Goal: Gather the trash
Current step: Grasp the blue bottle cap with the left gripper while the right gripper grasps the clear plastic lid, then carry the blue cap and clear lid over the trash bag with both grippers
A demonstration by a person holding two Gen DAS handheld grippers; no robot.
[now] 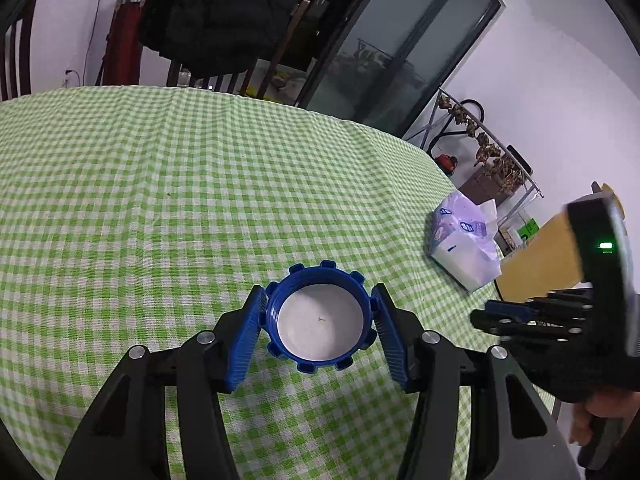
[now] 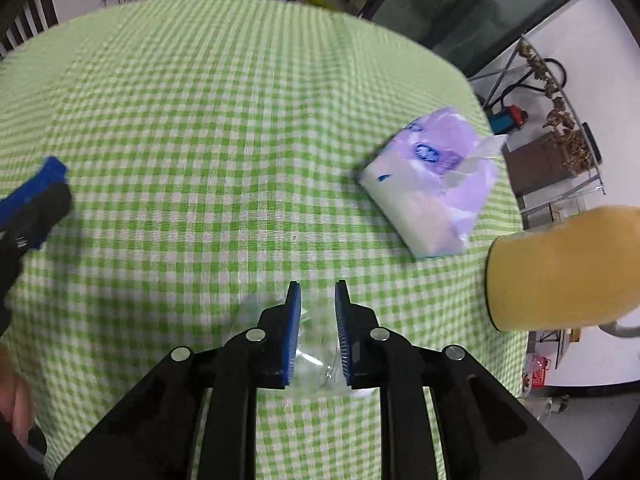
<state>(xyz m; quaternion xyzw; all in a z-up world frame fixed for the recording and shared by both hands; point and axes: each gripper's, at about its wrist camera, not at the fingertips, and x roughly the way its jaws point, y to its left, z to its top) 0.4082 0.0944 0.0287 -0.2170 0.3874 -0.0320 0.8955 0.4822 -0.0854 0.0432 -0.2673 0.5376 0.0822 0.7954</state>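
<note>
In the left wrist view my left gripper (image 1: pixel 320 316) is shut on a blue ribbed bottle cap (image 1: pixel 320 316), open side facing the camera, held above the green checked tablecloth (image 1: pixel 160 200). My right gripper shows at the right edge of that view (image 1: pixel 496 316). In the right wrist view my right gripper (image 2: pixel 318 312) is shut on a clear crumpled plastic piece (image 2: pixel 316 360) just above the cloth. A purple-and-white tissue pack (image 2: pixel 432 184) lies ahead to the right; it also shows in the left wrist view (image 1: pixel 466 240). The left gripper's blue finger (image 2: pixel 36 196) shows at the left.
A yellow cylindrical container (image 2: pixel 560 268) stands at the table's right edge, beside the tissue pack. Dark chairs (image 1: pixel 208 28) stand behind the table, one draped with a black coat. A metal rack (image 1: pixel 488 148) and glass door (image 1: pixel 400 48) lie beyond the right edge.
</note>
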